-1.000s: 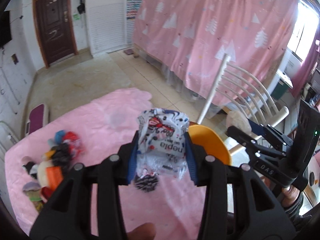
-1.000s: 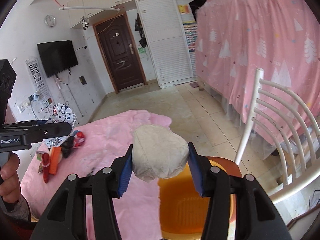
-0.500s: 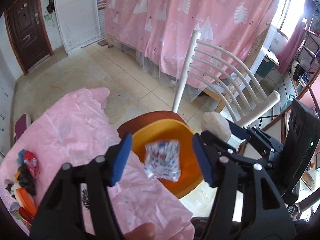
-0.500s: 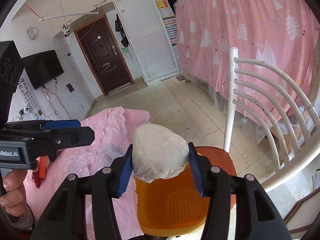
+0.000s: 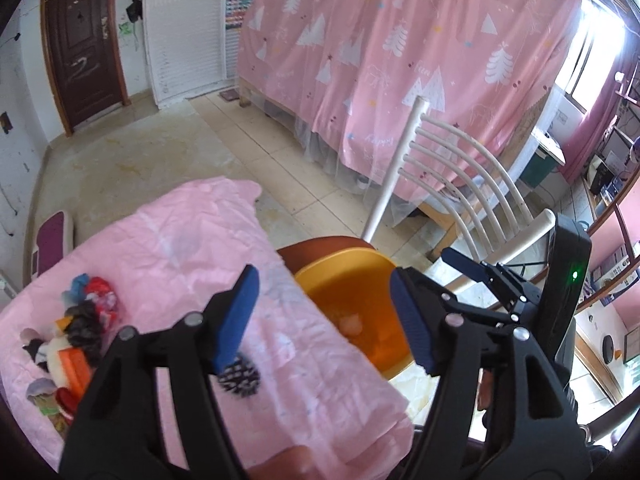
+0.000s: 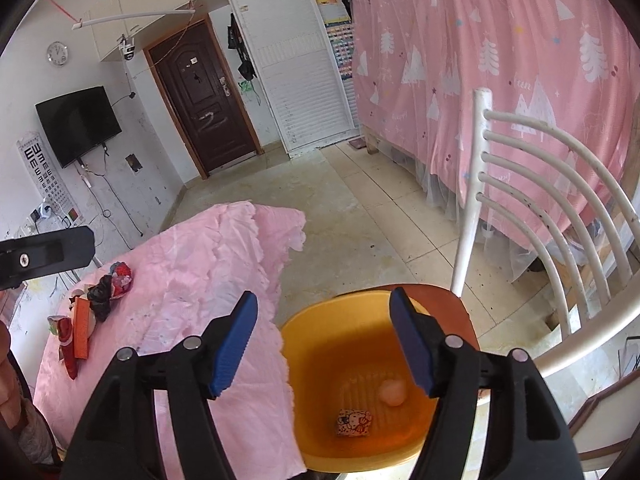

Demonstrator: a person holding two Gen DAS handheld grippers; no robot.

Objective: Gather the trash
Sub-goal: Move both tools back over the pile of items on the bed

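Pink cloth point(image 6: 208, 280) covers the table beside the orange bin point(image 6: 320, 340), and I see that bin standing on a chair seat point(image 6: 460, 312) just off the cloth's edge. Inside the bin lie a pale wad point(image 6: 393, 392) and a printed packet point(image 6: 354, 423); only my right camera shows both, the left catches just the wad point(image 5: 352, 324). My right gripper point(image 6: 324, 344) hangs over the bin, jaws just opened, nothing between them. My left gripper point(image 5: 324, 320) has also just been opening and is empty. More trash point(image 5: 76, 332) sits piled on the cloth, well apart from the bin. White chair-back rails point(image 6: 540, 208) rise behind the bin; bare floor lies beyond.
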